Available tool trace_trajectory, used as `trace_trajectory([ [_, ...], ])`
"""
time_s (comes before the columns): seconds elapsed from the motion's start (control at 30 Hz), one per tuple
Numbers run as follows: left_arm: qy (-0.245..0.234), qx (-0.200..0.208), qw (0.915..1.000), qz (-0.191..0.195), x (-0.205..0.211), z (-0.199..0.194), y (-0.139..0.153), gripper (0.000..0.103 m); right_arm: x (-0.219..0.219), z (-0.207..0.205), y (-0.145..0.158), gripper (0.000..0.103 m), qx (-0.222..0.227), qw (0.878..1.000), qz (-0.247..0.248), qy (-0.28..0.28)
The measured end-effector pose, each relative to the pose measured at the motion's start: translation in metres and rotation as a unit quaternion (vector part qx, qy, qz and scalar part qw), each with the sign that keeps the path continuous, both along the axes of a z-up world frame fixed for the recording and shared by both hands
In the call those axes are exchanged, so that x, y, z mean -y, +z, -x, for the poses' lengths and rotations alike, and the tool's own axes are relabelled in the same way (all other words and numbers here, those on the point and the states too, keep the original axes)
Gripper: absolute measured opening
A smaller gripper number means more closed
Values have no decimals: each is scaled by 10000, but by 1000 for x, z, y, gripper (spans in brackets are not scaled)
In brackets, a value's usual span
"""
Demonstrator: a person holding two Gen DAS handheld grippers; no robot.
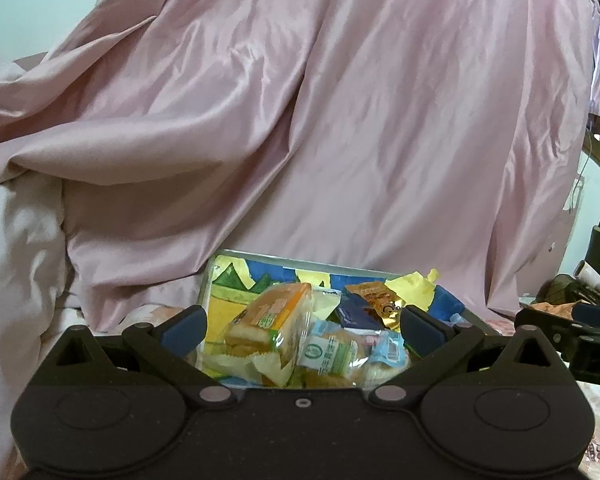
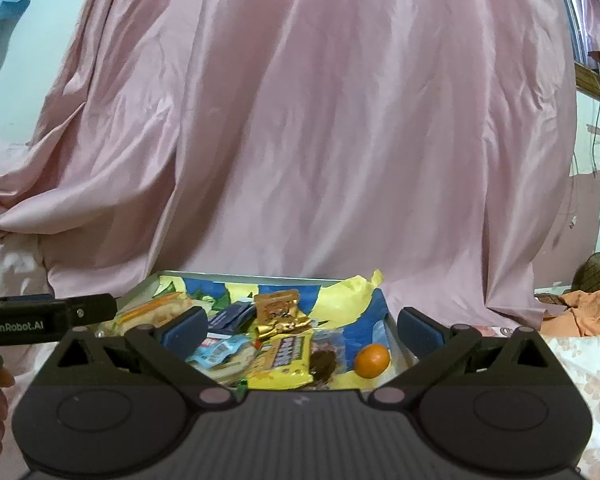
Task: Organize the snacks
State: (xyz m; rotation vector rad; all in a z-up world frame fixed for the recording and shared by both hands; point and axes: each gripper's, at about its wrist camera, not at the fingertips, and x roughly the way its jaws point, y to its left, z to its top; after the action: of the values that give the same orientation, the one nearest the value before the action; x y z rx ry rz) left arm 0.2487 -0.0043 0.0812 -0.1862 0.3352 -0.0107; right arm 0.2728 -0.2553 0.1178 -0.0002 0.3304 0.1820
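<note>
Both tools hover with fingers spread wide, holding nothing: left tool [image 1: 302, 326]; right tool [image 2: 300, 326]; the snacks [image 2: 280, 356], an orange [image 2: 372, 360] among them, lie in a tray [image 2: 396, 330] against pink fabric [image 2: 320, 120].

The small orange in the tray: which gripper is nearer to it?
Right. The right gripper hangs open over the tray's end holding the orange; the left gripper sits over the bread packs, farther away.

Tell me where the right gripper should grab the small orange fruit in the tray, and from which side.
Grip the orange fruit across its widest middle, coming down from above with the right gripper open. It is round and lies alone on bare tray lining, apart from the yellow snack bar, so both sides look free.
</note>
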Motion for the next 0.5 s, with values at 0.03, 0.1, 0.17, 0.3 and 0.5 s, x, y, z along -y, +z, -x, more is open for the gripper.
trace_trajectory([
  [0.03,8,-4,10000,6,-1,3,-1,102,-1,1,0,103,11,10000,5,-3],
  [0.1,35,-33,10000,10,-2,7,-2,102,-1,6,0,103,57,10000,21,2],
  [0.17,68,-64,9999,43,-5,13,-2,102,-2,11,0,103,104,9999,61,-2],
  [0.3,130,-43,9999,98,-15,29,0,102,-2,19,3,103,138,9999,28,-52],
  [0.5,110,-80,9996,230,-24,60,4,102,-6,41,6,103,294,9992,-66,-265],
])
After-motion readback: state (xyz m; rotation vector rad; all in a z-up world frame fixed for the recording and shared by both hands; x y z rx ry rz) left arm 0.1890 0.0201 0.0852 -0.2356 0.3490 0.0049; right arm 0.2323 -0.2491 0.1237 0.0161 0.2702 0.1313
